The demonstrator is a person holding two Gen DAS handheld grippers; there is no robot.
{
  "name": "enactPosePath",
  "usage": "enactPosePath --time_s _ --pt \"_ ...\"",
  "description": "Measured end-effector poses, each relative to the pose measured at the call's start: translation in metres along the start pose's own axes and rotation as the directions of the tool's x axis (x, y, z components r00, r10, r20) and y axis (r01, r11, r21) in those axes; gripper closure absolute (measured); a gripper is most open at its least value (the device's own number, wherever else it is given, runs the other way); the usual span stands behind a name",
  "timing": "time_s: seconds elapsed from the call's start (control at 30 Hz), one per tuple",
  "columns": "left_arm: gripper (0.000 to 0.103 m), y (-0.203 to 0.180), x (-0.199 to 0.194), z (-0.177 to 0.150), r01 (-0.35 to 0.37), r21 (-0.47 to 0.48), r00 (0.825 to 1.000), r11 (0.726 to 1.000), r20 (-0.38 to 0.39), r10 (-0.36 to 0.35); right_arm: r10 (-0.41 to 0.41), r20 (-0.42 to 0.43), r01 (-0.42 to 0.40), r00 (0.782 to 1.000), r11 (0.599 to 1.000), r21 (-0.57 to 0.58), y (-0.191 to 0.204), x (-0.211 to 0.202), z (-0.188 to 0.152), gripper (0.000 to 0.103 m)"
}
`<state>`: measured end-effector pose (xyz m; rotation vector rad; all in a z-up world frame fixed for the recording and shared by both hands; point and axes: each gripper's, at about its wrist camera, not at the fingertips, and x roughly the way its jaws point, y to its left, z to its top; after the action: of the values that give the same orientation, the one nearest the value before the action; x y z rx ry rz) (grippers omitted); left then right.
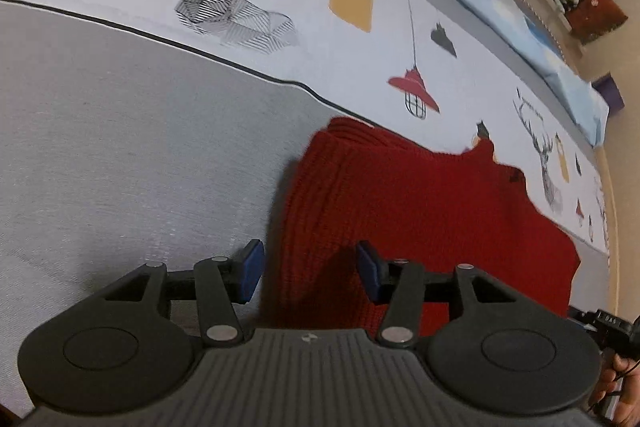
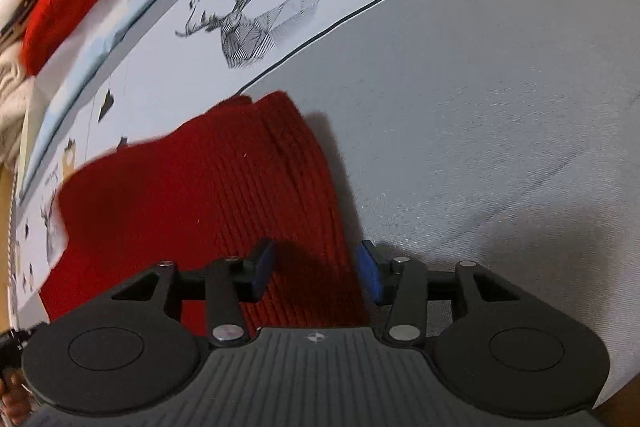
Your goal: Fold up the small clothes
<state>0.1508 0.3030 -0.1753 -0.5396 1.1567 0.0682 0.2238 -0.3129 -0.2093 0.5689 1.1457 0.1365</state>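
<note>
Left wrist view shows my left tongs parted, empty, straddling the red knit's left edge on the bed; my right tongs, likewise parted, straddle its right edge.

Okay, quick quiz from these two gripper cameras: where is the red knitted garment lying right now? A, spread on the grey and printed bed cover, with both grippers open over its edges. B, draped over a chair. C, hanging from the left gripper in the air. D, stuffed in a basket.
A: the red knitted garment lies flat on the bed cover, and the left gripper and right gripper each have their blue pads apart, gripping nothing.
</note>
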Motion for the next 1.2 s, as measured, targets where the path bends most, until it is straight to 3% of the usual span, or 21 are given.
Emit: enactPosePath --time_s 0.07,0.1,0.13,0.17,0.23,0.3,0.47,0.6,0.73,0.8,0.83,0.87,0.93,1.0,1.03,1.1,1.13,1.2 --pt "0.047 -0.005 0.004 -0.001 -0.015 0.026 1.0 1.0 -0.007 0.015 -0.007 0.002 0.007 1.0 1.0 -0.022 0.002 0.0 0.0 0.063" --pt "0.047 -0.007 0.005 -0.002 -0.022 0.038 1.0 0.999 -0.008 0.022 -0.006 0.007 0.006 1.0 1.0 -0.03 0.003 0.0 0.0 0.08" --pt "0.048 -0.008 0.006 -0.002 -0.025 0.05 1.0 0.998 -0.008 0.026 -0.007 0.011 0.007 1.0 0.999 -0.038 0.003 -0.001 0.0 0.09" --pt "0.049 -0.009 0.006 -0.003 -0.023 0.057 1.0 0.998 -0.009 0.023 -0.007 0.02 0.008 1.0 0.999 -0.048 0.004 -0.002 0.0 0.09" --pt "0.064 -0.009 0.005 -0.004 -0.01 0.067 1.0 0.998 -0.005 0.011 0.001 0.037 0.001 0.999 0.998 -0.067 0.005 -0.006 -0.001 0.092" --pt "0.086 -0.009 0.001 -0.005 -0.01 0.082 1.0 0.997 0.008 0.009 0.006 0.059 0.0 0.998 0.996 -0.09 0.006 -0.011 -0.001 0.092" --pt "0.09 -0.015 -0.03 -0.01 0.008 0.141 0.991 0.99 0.128 -0.026 0.057 0.168 -0.045 0.984 0.996 -0.073 0.006 -0.037 -0.005 0.094" --pt "0.091 -0.015 -0.066 -0.014 0.058 0.148 0.954 0.987 0.283 -0.099 0.164 0.313 -0.131 0.935 0.984 -0.124 0.013 -0.071 -0.01 0.095" --pt "0.091 -0.023 -0.082 -0.013 0.029 0.177 0.911 0.984 0.4 -0.099 0.239 0.425 -0.18 0.873 0.968 -0.175 0.021 -0.091 -0.011 0.095" --pt "0.09 -0.029 -0.08 -0.011 -0.006 0.183 0.902 0.983 0.425 -0.073 0.259 0.464 -0.198 0.847 0.964 -0.176 0.02 -0.096 -0.008 0.095" --pt "0.088 -0.031 -0.074 -0.009 -0.028 0.179 0.909 0.984 0.414 -0.05 0.256 0.474 -0.193 0.843 0.965 -0.179 0.022 -0.095 -0.007 0.095" --pt "0.082 -0.031 -0.069 -0.005 -0.048 0.169 0.92 0.985 0.39 -0.022 0.24 0.47 -0.176 0.85 0.969 -0.176 0.023 -0.09 -0.005 0.094" --pt "0.076 -0.028 -0.054 -0.003 -0.068 0.153 0.951 0.986 0.308 0.018 0.178 0.413 -0.129 0.893 0.981 -0.144 0.023 -0.072 -0.002 0.088" --pt "0.054 -0.018 -0.039 -0.005 -0.009 0.13 0.985 0.991 0.173 -0.014 0.129 0.292 -0.109 0.948 0.99 -0.084 0.017 -0.048 0.001 0.087" --pt "0.05 -0.015 -0.03 -0.009 0.001 0.119 0.996 0.993 0.093 -0.012 0.105 0.23 -0.093 0.968 0.994 -0.06 0.013 -0.038 0.001 0.086" --pt "0.047 -0.008 -0.009 -0.022 -0.036 0.131 0.996 0.991 -0.08 0.047 0.057 0.152 -0.051 0.987 0.998 -0.044 0.006 -0.029 -0.005 0.078" --pt "0.047 -0.005 -0.005 -0.026 -0.047 0.136 0.991 0.99 -0.12 0.063 0.048 0.125 -0.043 0.991 0.998 -0.045 0.002 -0.028 -0.009 0.071" --pt "0.048 -0.003 -0.013 -0.029 0.008 0.177 0.995 0.984 -0.103 0.011 0.058 0.083 -0.054 0.995 0.997 -0.053 -0.006 -0.03 -0.017 0.063"
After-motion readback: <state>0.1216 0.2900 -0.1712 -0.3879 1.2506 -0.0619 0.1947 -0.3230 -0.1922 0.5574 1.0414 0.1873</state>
